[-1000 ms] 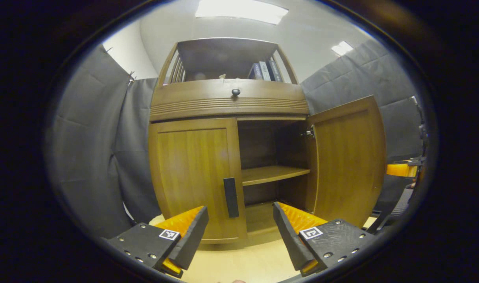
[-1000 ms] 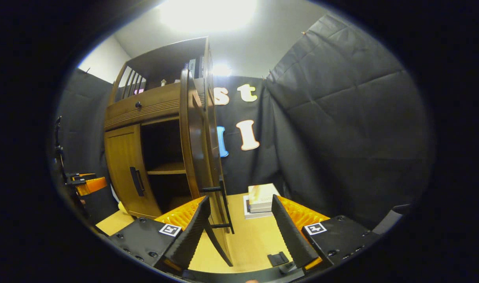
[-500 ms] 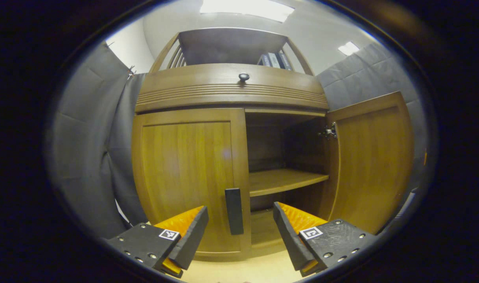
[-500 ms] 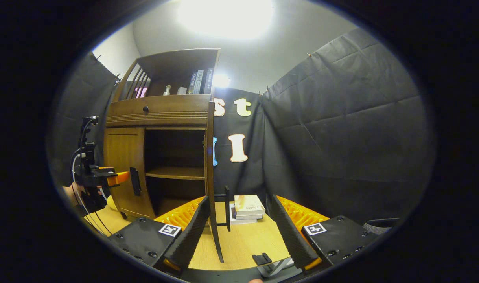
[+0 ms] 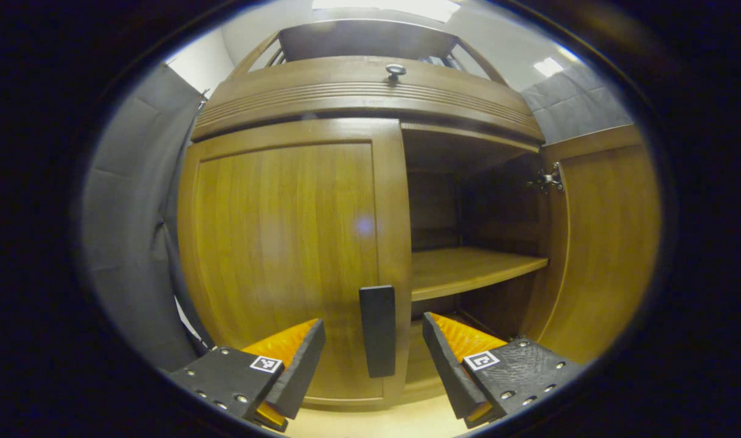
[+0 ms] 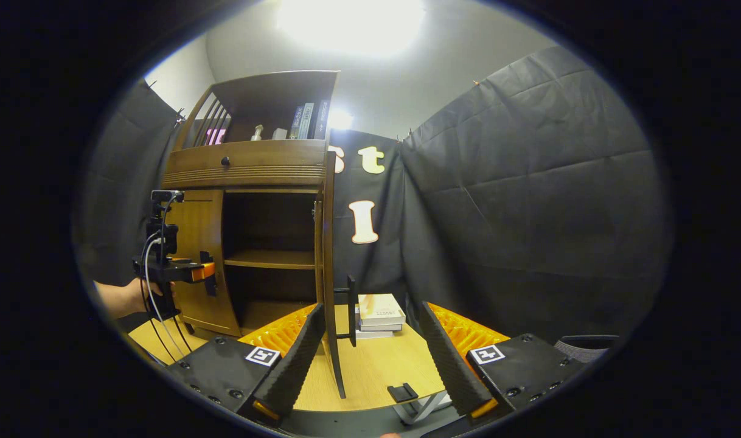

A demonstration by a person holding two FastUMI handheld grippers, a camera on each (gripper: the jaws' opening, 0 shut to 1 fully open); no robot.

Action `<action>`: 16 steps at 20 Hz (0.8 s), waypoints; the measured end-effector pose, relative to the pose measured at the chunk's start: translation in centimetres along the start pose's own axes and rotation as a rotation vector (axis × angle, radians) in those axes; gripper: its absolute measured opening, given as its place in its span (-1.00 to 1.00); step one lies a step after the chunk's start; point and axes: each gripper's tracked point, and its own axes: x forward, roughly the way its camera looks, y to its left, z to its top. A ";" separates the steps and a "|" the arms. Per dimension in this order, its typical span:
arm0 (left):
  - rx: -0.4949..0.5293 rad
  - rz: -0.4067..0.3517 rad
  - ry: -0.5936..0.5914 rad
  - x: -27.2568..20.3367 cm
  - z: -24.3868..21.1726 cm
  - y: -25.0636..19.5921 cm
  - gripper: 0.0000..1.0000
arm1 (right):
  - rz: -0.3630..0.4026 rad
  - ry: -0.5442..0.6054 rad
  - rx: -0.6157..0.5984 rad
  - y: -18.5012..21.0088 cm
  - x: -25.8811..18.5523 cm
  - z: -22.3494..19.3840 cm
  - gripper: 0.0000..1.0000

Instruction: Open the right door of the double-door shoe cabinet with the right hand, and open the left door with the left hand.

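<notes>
The wooden shoe cabinet's left door (image 5: 285, 255) is closed, its dark vertical handle (image 5: 377, 331) standing between the fingers of my open left gripper (image 5: 373, 359), which do not press on it. The right door (image 5: 608, 237) stands swung open, baring the inner shelf (image 5: 468, 271). In the right gripper view the open right door (image 6: 328, 267) is seen edge-on, its handle (image 6: 350, 310) beyond my open right gripper (image 6: 370, 356), which holds nothing. The left gripper (image 6: 194, 272) shows there, held by a hand (image 6: 124, 297) at the left door's handle.
A stack of books (image 6: 379, 313) lies on the light wooden floor (image 6: 376, 371) right of the cabinet. Black cloth walls (image 6: 516, 213) close the booth. A drawer with a round knob (image 5: 395, 70) sits above the doors, with books on the top shelf (image 6: 306, 120).
My left gripper has moved in close to the left door until its handle stands between the fingers. My right gripper has drawn back from the right door's handle, leaving the door wide open.
</notes>
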 end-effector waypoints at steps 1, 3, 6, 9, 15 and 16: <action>-0.004 0.008 -0.009 0.3 0.1 0.1 0.90 | 0.005 0.001 -0.001 0.2 0.1 0.0 0.95; -0.007 0.029 -0.020 0.9 0.2 0.3 0.62 | 0.016 0.004 -0.008 0.7 0.0 0.0 0.95; -0.030 -0.010 -0.009 1.3 -0.5 -0.7 0.28 | 0.034 0.010 -0.022 1.5 0.3 -0.1 0.95; 0.015 -0.002 -0.014 1.8 -0.4 -1.1 -0.40 | 0.054 0.005 -0.018 2.2 0.5 0.0 0.95; -0.018 -0.014 -0.029 -1.1 -0.2 -1.0 -0.58 | 0.091 0.003 -0.001 3.3 1.2 -0.1 0.95; -0.019 -0.020 -0.034 -1.8 -0.2 -0.9 -0.60 | 0.100 0.001 0.007 3.5 1.4 -0.1 0.95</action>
